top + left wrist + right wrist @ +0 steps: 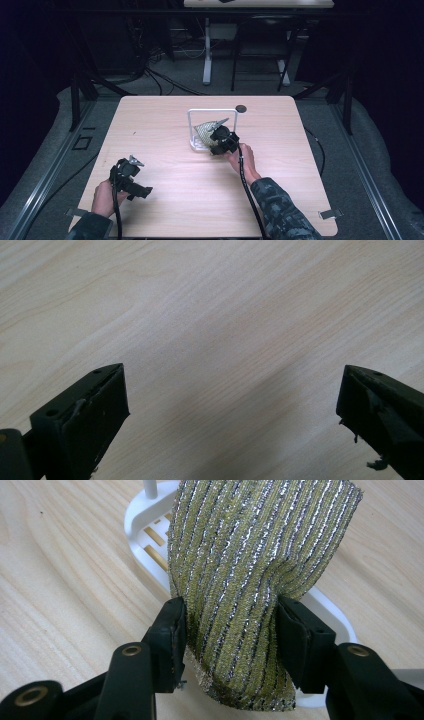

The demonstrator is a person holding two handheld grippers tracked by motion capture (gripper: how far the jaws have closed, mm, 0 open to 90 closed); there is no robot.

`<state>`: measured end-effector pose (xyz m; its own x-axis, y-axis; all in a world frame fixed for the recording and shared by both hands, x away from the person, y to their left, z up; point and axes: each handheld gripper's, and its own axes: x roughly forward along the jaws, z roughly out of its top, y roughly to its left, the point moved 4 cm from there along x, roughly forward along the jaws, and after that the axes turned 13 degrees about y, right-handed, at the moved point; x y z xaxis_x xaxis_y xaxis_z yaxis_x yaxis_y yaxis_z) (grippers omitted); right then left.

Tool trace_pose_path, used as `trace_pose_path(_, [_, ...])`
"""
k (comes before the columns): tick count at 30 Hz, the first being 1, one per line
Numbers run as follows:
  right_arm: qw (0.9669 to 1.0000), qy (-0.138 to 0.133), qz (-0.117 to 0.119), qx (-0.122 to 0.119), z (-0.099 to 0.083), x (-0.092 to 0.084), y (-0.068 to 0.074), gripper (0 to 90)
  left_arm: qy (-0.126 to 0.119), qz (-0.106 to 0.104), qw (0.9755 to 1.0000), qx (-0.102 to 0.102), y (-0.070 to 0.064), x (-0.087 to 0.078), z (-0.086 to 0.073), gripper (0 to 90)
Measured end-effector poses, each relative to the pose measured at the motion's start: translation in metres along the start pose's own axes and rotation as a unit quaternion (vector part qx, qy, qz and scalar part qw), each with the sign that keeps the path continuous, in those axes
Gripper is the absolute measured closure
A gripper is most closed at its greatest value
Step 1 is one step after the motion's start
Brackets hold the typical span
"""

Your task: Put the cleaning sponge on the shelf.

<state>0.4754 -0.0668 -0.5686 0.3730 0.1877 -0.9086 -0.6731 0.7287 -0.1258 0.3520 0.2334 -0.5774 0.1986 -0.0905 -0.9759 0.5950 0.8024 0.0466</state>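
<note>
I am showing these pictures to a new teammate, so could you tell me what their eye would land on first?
Most striking is the glittery green-and-silver striped cloth near the middle of the table, bunched between the jaws of the right gripper. Just behind it stands a white rack with a thin upright frame and a slotted base. The left gripper sits at the near left of the wooden table, jaws wide apart over bare wood.
</note>
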Motion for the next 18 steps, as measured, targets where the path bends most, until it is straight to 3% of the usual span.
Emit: trace_pose_path(18, [0.9998,0.001,0.011,0.016,-0.0003,0.0027,-0.0001,35.0,0.002,-0.001,1.0000,0.002,-0.0007,0.0001,-0.0002,0.4])
